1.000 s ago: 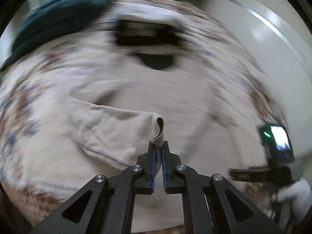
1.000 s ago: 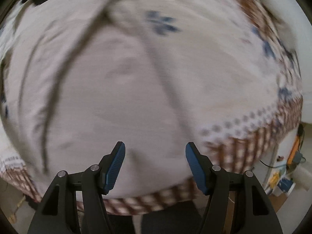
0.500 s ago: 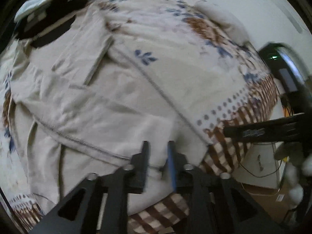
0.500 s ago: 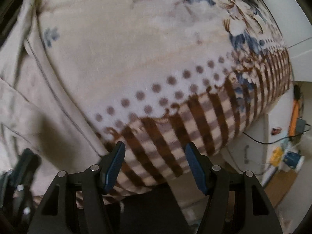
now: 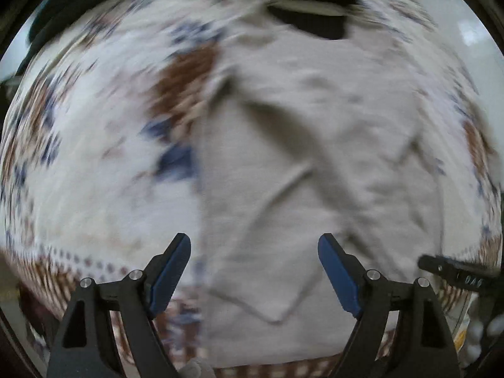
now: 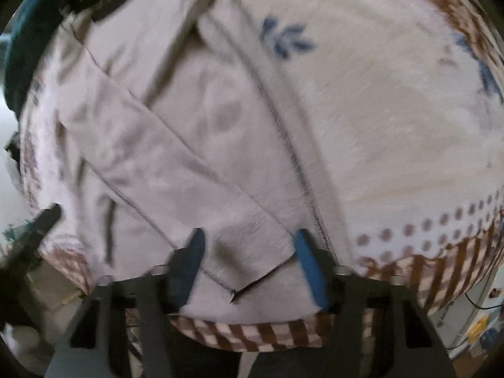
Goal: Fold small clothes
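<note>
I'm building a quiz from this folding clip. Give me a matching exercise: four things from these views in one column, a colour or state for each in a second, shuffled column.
Things:
1. beige garment
2. blanket
3. left gripper
4. dark clothing

Descriptions:
A. black, at the far end
B. open, empty
C. floral, brown checked border
D. plain, spread flat with a fold

Pairs: 1-D, 2-C, 3-B, 4-A

Motion blur smears the whole left wrist view, leaving the beige garment (image 5: 315,163) soft-edged and the dark item (image 5: 315,15) beyond it unidentifiable. In the right wrist view the garment's near hem passes behind the blurred fingers (image 6: 310,267).
</note>
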`<control>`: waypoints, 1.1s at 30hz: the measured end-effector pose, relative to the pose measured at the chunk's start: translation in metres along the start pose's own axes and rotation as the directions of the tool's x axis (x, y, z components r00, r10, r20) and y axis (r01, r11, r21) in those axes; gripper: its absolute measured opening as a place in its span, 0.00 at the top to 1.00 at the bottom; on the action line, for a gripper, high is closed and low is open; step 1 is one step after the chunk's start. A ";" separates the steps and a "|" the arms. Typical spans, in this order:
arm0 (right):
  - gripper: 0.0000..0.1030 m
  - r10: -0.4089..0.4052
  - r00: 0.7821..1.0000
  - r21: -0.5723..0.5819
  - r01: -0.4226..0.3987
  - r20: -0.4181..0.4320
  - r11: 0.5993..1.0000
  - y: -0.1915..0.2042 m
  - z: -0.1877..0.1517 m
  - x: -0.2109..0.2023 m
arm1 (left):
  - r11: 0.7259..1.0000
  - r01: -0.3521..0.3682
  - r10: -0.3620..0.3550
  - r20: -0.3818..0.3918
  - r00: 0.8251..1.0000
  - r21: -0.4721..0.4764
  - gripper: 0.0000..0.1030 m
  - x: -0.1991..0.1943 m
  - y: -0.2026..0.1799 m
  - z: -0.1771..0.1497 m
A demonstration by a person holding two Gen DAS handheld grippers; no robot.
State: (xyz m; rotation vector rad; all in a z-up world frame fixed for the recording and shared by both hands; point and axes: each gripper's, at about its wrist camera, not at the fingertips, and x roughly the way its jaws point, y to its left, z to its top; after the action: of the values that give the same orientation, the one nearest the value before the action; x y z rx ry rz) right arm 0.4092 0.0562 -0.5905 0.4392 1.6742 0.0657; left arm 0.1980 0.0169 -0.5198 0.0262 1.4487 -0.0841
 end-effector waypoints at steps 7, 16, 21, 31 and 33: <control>0.94 -0.140 0.990 -0.049 0.141 0.014 0.989 -0.071 -0.056 -0.032 | 0.995 -0.028 0.029 0.005 1.000 -0.096 0.20 -0.003 0.048 -0.003; 0.51 -0.019 0.995 0.144 0.005 0.097 0.990 -0.176 -0.019 -0.102 | 0.998 -0.008 0.020 0.205 0.979 -0.059 0.20 -0.001 0.028 0.172; 0.52 -0.012 0.968 0.099 -0.013 0.250 0.995 -0.192 0.055 -0.146 | 0.997 -0.081 0.077 0.185 0.980 0.017 0.20 0.045 0.004 0.254; 0.60 -0.249 0.958 0.074 0.241 0.145 0.968 -0.288 0.097 -0.147 | 0.982 -0.186 0.186 0.129 0.974 -0.008 0.18 0.093 0.044 0.286; 0.60 -0.226 0.966 0.084 0.217 0.127 0.973 -0.307 0.088 -0.151 | 0.984 -0.177 0.173 0.146 0.974 0.011 0.18 0.080 0.045 0.280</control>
State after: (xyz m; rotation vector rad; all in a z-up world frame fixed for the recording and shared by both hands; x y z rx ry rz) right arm 0.4313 -0.2938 -0.5524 0.2986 1.5845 -0.1847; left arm 0.4879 0.0391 -0.5668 0.1642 1.2950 0.0405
